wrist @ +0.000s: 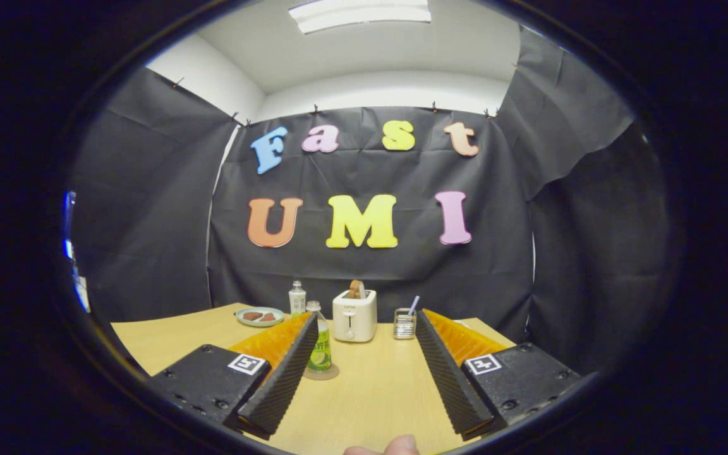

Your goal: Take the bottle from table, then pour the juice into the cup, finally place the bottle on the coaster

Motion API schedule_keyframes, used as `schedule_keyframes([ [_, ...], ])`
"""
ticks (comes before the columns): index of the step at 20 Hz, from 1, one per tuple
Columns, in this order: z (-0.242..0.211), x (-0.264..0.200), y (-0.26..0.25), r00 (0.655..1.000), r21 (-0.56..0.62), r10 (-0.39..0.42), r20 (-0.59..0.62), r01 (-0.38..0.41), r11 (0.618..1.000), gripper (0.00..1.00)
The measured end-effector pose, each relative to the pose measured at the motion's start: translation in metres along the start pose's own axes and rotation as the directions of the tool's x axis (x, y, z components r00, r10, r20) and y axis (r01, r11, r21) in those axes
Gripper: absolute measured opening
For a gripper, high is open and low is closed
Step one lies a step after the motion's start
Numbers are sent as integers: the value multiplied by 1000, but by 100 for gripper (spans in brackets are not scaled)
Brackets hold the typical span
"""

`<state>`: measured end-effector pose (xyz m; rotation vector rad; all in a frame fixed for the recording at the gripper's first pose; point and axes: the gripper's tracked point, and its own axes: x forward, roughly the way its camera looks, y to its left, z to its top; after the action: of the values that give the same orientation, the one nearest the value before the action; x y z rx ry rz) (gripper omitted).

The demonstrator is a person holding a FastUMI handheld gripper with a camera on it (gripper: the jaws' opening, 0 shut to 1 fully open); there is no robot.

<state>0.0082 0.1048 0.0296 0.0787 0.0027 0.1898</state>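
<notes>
Green label with a lime picture on the bottle, its writing too small to read. Square black-and-white coded tags on both blocks of the tongs. Tongs spread wide over the pale wood-grain tabletop, pinching nothing. Bottle upright on a round coaster, just inside the left finger, partly hidden behind it, well apart from the right one. Farther off: boxy white toaster with a slice in its slot, small ribbed glass cup holding a straw, second small bottle, round plate at far left. Ridged inner faces on both fingers. Fingertip at the near edge.
</notes>
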Motion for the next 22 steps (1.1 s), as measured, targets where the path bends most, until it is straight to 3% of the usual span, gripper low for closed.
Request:
schedule_keyframes([
  [7,-12,-21,-22,999,69,-11,-54,15,997,99],
  [22,-31,-46,-12,998,-39,-17,-53,15,999,99],
])
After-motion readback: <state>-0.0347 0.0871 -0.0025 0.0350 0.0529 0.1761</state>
